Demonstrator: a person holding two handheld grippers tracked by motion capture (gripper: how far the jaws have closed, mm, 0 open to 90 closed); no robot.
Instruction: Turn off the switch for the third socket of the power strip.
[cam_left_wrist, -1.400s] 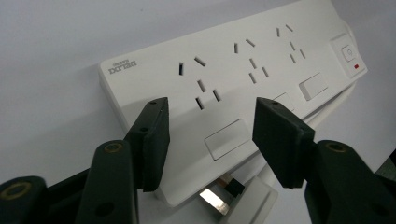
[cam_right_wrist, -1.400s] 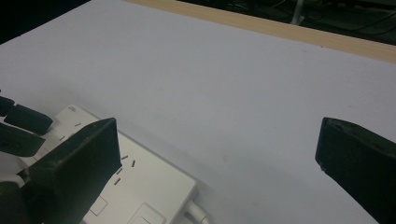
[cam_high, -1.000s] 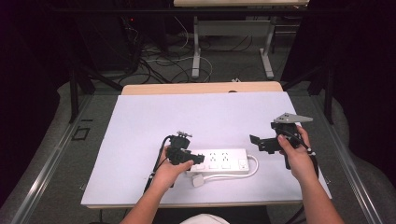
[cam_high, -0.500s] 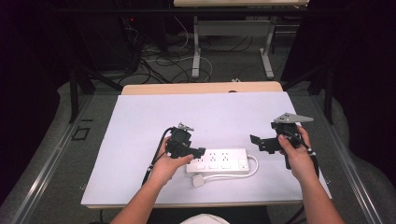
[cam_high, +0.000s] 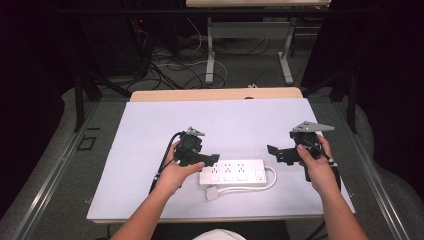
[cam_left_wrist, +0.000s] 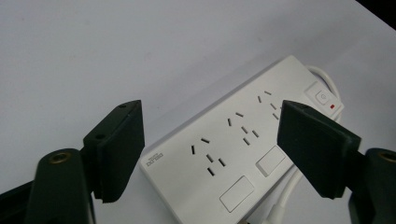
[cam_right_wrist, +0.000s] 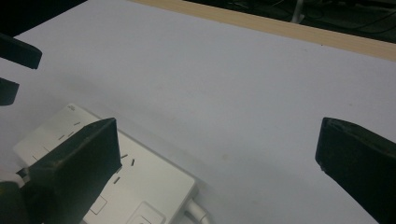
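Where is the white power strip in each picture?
High view: the power strip lies low in the middle, on the white table between the two grippers.
Left gripper view: the strip runs from bottom middle up to the right.
Right gripper view: bottom left.
Shared landmark: its switch at the cable end.

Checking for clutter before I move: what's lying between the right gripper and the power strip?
Nothing. In the high view, just bare white table cover separates the right gripper from the power strip; its white cord loops at that end.
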